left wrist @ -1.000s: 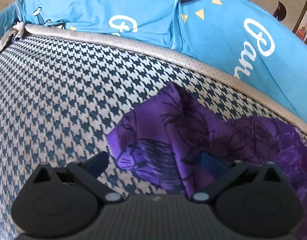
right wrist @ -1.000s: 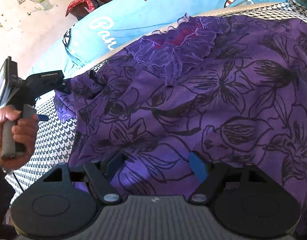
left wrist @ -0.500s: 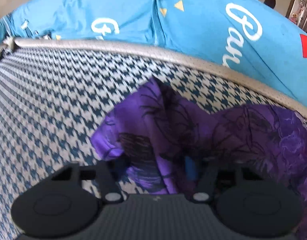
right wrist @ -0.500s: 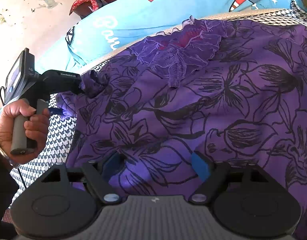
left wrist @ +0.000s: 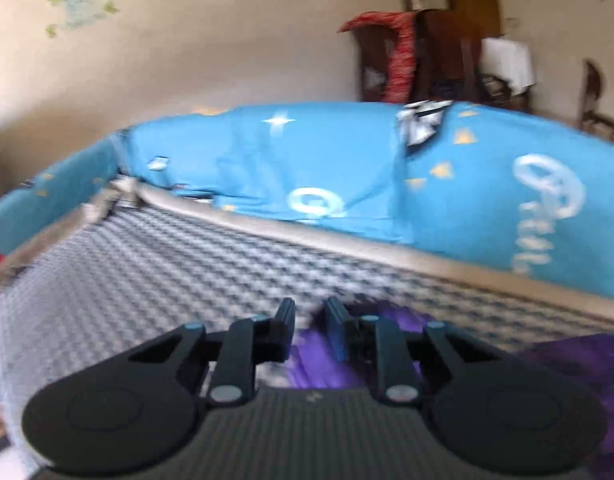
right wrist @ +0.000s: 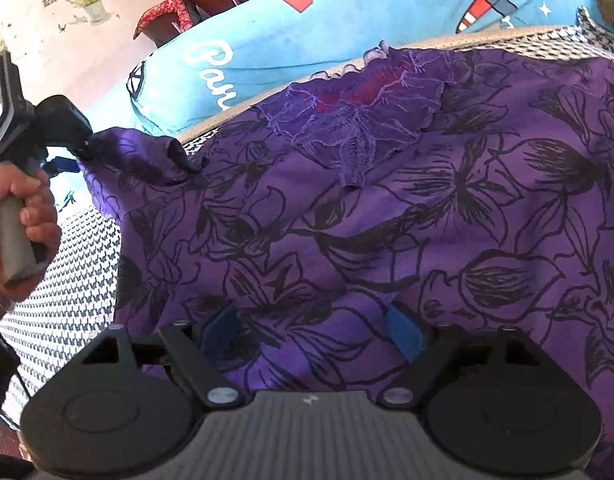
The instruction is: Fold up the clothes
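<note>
We are holding two black two-finger tools over a sofa seat covered in blue-and-white houndstooth fabric [right wrist: 67, 292], with a purple floral-print garment with black line-drawn flowers [right wrist: 367, 216] lying spread across it. The left tool [left wrist: 310, 322] is pinching a bunched corner of the garment: in the right wrist view that corner is lifting off the seat in a small peak at the tool's tip [right wrist: 83, 146], and the jaws are standing nearly together with cloth between them. The left wrist view is blurring, showing only purple fabric [left wrist: 407, 332] below and behind its fingers. A hand [right wrist: 25, 216] is wrapping around the left tool's grey handle at the left edge of the right wrist view. The right tool [right wrist: 310, 332] is hovering low over the near part of the garment, its jaws spreading wider, blue pads [right wrist: 403, 334] standing well apart; cloth is lying under and between them, but the pads are not pressing on it. A lace-trimmed purple panel with a red patch [right wrist: 359, 116] is sitting at the garment's far edge, near the sofa's beige piping. Behind the seat, bright blue printed cushions with white lettering [left wrist: 347, 168] are lining the back.
</note>
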{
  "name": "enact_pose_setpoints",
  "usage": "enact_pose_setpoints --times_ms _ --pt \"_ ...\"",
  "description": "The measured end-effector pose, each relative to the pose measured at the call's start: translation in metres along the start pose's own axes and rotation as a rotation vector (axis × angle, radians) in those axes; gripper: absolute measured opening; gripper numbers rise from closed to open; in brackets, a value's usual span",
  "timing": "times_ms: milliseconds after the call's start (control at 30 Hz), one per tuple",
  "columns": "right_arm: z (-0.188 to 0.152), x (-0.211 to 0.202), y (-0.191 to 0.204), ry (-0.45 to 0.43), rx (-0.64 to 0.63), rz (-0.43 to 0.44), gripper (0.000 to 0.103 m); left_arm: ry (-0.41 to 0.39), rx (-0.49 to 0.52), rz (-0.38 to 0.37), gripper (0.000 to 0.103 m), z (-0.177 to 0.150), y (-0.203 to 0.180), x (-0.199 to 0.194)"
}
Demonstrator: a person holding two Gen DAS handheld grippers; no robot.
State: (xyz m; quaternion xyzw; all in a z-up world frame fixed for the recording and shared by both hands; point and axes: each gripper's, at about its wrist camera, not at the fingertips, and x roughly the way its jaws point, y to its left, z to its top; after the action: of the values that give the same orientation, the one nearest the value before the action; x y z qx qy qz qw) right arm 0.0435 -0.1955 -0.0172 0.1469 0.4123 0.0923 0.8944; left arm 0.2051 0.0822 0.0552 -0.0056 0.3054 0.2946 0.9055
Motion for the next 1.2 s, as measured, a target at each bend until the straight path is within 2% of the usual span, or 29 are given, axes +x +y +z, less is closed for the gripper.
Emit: enact_pose_setpoints --times_ms 33,133,200,300,400,467,600,767,933,1200 --pt "0.0 0.0 0.001 0.0 -0.004 -0.002 0.086 0.013 0.002 0.029 0.019 -0.001 0.005 0.007" --pt "0.0 0.001 0.002 0.0 -0.007 -0.002 0.087 0.116 -0.037 0.07 0.019 -0.008 0.029 0.029" --pt "0.0 0.002 0.002 0.0 -0.007 -0.003 0.087 0.148 -0.071 0.016 0.022 -0.011 0.044 0.035" --pt "0.0 0.001 0.004 0.0 -0.016 -0.007 0.089 0.126 -0.082 -0.056 0.036 -0.008 0.055 0.029" --pt "0.0 0.002 0.007 0.004 -0.046 -0.015 0.091 0.069 -0.055 -0.125 0.046 -0.004 0.056 0.013" --pt "-0.001 0.003 0.009 0.003 -0.058 -0.019 0.091 0.053 -0.037 -0.2 0.053 -0.002 0.053 0.003" --pt "-0.002 0.004 0.01 0.003 -0.067 -0.021 0.093 0.036 0.054 -0.273 0.064 -0.005 0.03 -0.015" --pt "-0.002 0.004 0.011 0.003 -0.072 -0.02 0.093 0.063 0.091 -0.392 0.065 -0.01 0.009 -0.034" --pt "-0.002 0.004 0.011 0.004 -0.076 -0.021 0.094 0.152 0.064 -0.542 0.065 -0.016 -0.006 -0.035" --pt "-0.003 0.004 0.012 0.004 -0.075 -0.019 0.094 0.252 0.082 -0.58 0.065 -0.029 -0.041 -0.021"
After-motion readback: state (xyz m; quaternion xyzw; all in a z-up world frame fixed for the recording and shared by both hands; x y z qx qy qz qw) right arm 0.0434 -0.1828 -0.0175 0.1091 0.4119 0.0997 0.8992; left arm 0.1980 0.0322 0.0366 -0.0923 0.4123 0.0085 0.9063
